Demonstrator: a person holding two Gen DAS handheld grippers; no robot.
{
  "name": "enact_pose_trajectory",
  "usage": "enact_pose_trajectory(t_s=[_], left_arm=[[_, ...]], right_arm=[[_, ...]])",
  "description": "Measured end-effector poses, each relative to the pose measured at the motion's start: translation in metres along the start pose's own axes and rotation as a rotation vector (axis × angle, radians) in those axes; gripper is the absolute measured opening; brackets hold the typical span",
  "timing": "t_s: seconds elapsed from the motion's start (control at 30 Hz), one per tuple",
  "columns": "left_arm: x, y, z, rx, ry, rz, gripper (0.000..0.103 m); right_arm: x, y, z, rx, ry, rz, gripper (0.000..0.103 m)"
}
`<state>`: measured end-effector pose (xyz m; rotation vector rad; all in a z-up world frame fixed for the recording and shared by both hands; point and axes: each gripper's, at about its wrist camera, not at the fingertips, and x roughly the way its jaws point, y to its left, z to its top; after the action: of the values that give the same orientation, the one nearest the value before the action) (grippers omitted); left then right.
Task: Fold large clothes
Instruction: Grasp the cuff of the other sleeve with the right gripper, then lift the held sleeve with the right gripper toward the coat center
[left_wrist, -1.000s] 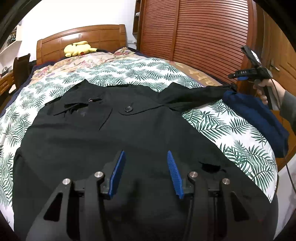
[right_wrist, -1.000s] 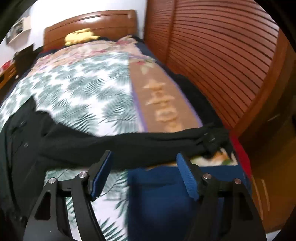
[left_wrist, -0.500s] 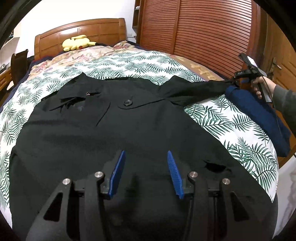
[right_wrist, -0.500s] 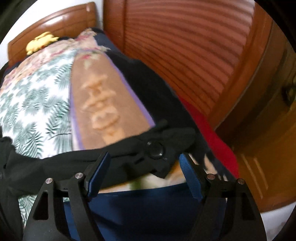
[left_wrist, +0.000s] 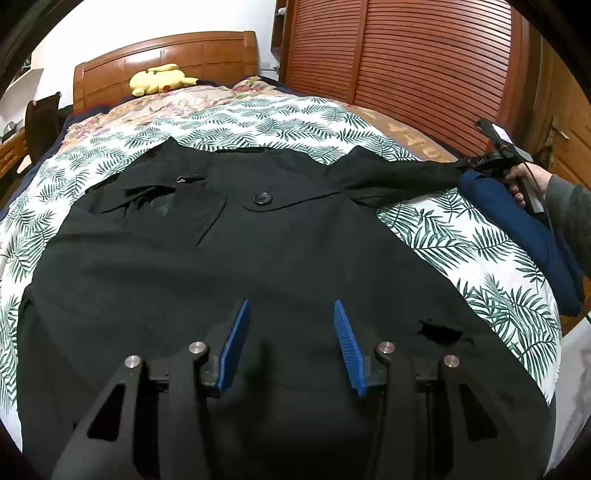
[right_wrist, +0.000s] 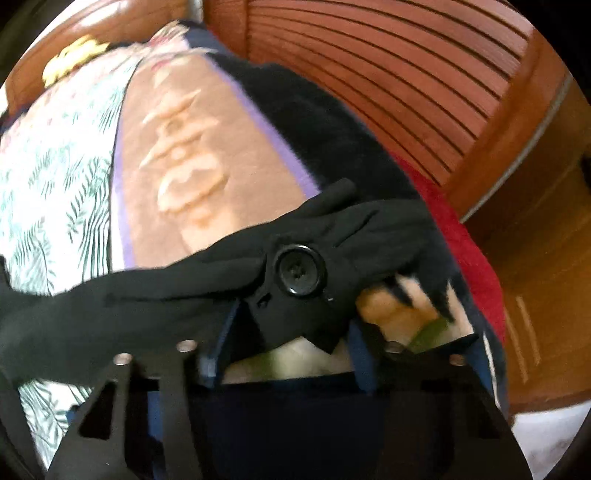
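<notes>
A large black coat (left_wrist: 229, 266) lies spread face up on the bed, its right sleeve (left_wrist: 399, 177) stretched out to the bed's right edge. My left gripper (left_wrist: 290, 332) is open and empty, hovering over the coat's lower body. My right gripper (right_wrist: 291, 332) is at the sleeve's cuff (right_wrist: 295, 273), which has a black button. The cuff lies between its blue fingers, which stand apart and are partly hidden by the cloth. In the left wrist view the right gripper (left_wrist: 476, 164) sits at the sleeve's end, held by a hand.
The bed has a palm-leaf cover (left_wrist: 461, 236). A dark blue cloth (left_wrist: 532, 229) lies along the right edge. A yellow plush toy (left_wrist: 159, 77) sits by the wooden headboard. Slatted wooden wardrobe doors (left_wrist: 424, 66) stand close on the right. A red cloth (right_wrist: 461, 251) lies beside the bed.
My right gripper has moved down and forward to the sleeve's cuff, which now lies between its fingers. My left gripper has held nearly still over the coat.
</notes>
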<state>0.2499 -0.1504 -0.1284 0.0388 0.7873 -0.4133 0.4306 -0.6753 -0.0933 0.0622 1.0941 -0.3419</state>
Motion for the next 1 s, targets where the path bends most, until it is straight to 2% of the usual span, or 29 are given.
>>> enact_pose_trajectory(t_s=[0.03, 0.07, 0.1, 0.17, 0.27, 0.43, 0.63, 1.0], left_arm=[[-0.001, 0.000, 0.000, 0.000, -0.001, 0.001, 0.046], [-0.001, 0.000, 0.000, 0.001, -0.003, 0.002, 0.046], [-0.002, 0.000, 0.000, 0.002, -0.005, 0.003, 0.046], [-0.003, 0.000, 0.000, 0.005, -0.005, 0.007, 0.046], [-0.005, 0.001, 0.000, 0.004, -0.010, 0.003, 0.046], [-0.013, 0.002, 0.000, 0.005, -0.025, 0.002, 0.046], [-0.030, 0.007, -0.002, 0.001, -0.051, 0.001, 0.046], [-0.077, 0.028, -0.016, -0.006, -0.106, 0.034, 0.046]], right_arm=[[-0.001, 0.001, -0.001, -0.009, 0.000, 0.005, 0.030], [-0.003, 0.001, -0.002, -0.019, 0.002, 0.008, 0.017], [-0.005, 0.003, -0.003, -0.033, 0.002, 0.006, 0.012], [-0.014, 0.009, -0.006, -0.066, -0.033, -0.008, 0.010], [-0.045, 0.020, -0.007, -0.075, -0.159, -0.011, 0.008], [-0.103, 0.060, -0.005, -0.143, -0.279, 0.032, 0.008], [-0.163, 0.120, -0.012, -0.253, -0.365, 0.103, 0.007], [-0.221, 0.201, -0.039, -0.382, -0.448, 0.129, 0.007]])
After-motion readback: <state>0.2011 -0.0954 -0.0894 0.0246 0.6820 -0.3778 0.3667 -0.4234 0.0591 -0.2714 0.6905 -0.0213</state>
